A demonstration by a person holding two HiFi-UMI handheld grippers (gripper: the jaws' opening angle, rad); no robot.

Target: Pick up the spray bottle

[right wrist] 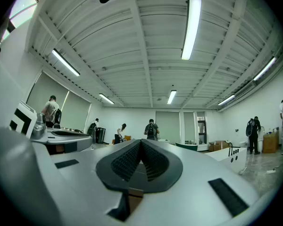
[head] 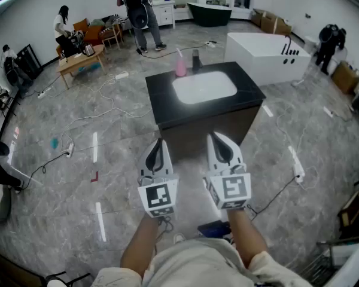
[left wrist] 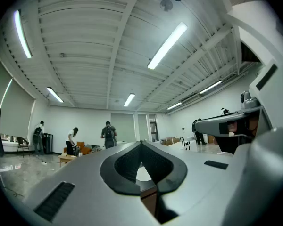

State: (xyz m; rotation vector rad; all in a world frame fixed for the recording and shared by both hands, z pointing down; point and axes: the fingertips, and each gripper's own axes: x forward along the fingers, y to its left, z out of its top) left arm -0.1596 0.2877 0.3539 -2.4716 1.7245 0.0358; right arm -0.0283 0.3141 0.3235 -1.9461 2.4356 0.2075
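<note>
Item: the spray bottle [head: 180, 64] is pink, slim, with a paler spray head on top. It stands on the black countertop [head: 161, 97] at the far edge, between the far-left corner and the middle of that edge. A dark tap [head: 195, 60] stands just beside it, toward the far-right corner. Both stand behind the white basin [head: 204, 86], which is set into the middle of the countertop.

Surface and room: the countertop caps a brown cabinet [head: 209, 127] that stands alone on a grey marbled floor [head: 78, 160]. A white bathtub [head: 260, 49] is past the countertop's right edge. A wooden table [head: 78, 61] and several people [head: 140, 11] are at the far left of the room. Strip lights [right wrist: 191, 27] run along a ribbed white ceiling.

Orientation: the bottle is upright, long axis vertical, head uppermost. The nozzle direction cannot be made out at this range.

Grippers: the left gripper [head: 160, 141] and right gripper [head: 214, 135] are held side by side on the near side of the cabinet, well apart from the bottle. Each has its jaws pressed together with nothing between them.
</note>
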